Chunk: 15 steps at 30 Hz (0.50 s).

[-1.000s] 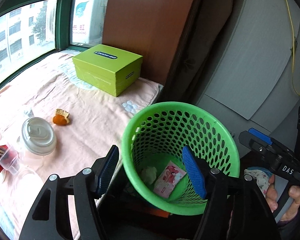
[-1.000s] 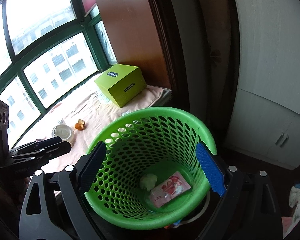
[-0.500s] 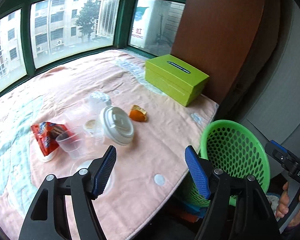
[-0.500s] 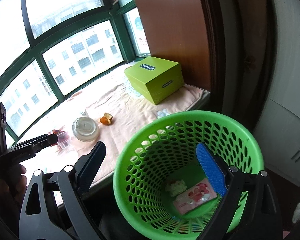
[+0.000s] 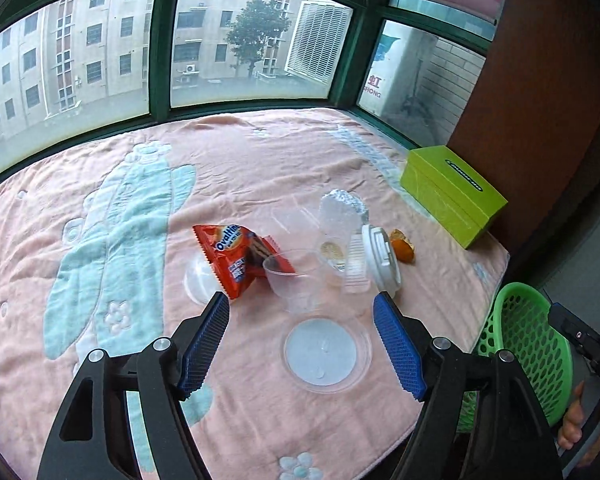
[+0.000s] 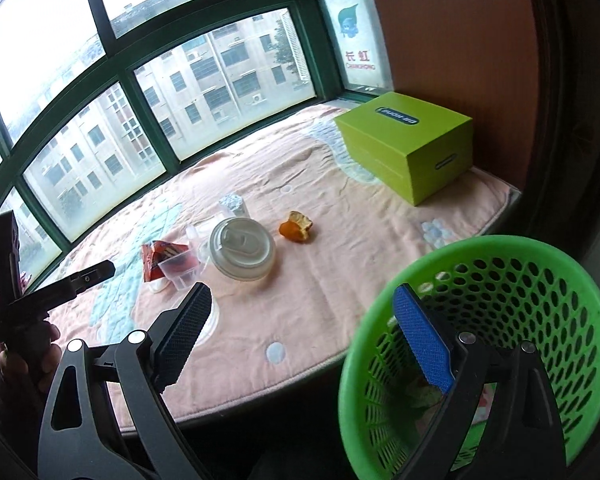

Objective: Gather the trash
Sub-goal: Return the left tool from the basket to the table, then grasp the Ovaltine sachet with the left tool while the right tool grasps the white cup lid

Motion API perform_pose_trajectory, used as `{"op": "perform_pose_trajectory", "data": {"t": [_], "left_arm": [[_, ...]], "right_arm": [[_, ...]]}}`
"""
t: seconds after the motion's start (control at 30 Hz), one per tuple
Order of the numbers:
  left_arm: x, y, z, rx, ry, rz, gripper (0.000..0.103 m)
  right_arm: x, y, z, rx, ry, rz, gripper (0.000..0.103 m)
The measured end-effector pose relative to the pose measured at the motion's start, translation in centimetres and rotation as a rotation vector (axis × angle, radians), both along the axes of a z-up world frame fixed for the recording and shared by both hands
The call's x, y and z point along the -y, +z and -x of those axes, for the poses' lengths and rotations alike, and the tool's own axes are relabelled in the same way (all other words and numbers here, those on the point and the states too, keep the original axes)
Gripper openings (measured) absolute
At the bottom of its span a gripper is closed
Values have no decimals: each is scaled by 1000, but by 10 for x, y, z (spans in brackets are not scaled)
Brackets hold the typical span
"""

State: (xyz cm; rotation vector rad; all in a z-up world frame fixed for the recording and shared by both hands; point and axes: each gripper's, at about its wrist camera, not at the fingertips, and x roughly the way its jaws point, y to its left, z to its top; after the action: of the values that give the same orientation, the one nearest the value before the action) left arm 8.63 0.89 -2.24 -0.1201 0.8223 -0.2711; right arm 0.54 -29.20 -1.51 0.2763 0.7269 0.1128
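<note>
Trash lies on the pink blanket (image 5: 100, 208): a red Ovaltine wrapper (image 5: 236, 256), a clear plastic cup (image 5: 296, 280), a flat clear lid (image 5: 324, 352), a white cup lid (image 5: 380, 256), a tipped clear cup (image 5: 340, 216) and an orange peel (image 5: 402, 246). My left gripper (image 5: 302, 344) is open and empty, above the flat lid. My right gripper (image 6: 300, 336) is open and empty, at the rim of the green basket (image 6: 540, 320), which holds some trash. The wrapper (image 6: 156, 260), white lid (image 6: 244, 248) and peel (image 6: 296, 226) show in the right wrist view too.
A green box (image 5: 452, 196) stands at the blanket's far right corner, against a brown panel; it also shows in the right wrist view (image 6: 412, 144). Windows with green frames ring the back. The basket (image 5: 528, 344) stands on the floor beyond the blanket's right edge.
My left gripper has swung left from over the basket to above the trash on the blanket. My right gripper has shifted left off the basket's middle toward the blanket edge.
</note>
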Motion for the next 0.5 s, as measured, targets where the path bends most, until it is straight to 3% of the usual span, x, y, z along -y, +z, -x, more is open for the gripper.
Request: {"op": "perform_pose_trajectory", "data": {"t": [0.5], "left_arm": [[-43, -14, -4, -29, 72, 13, 72]], "right_arm": [[-59, -23, -89, -68, 144, -92, 98]]}}
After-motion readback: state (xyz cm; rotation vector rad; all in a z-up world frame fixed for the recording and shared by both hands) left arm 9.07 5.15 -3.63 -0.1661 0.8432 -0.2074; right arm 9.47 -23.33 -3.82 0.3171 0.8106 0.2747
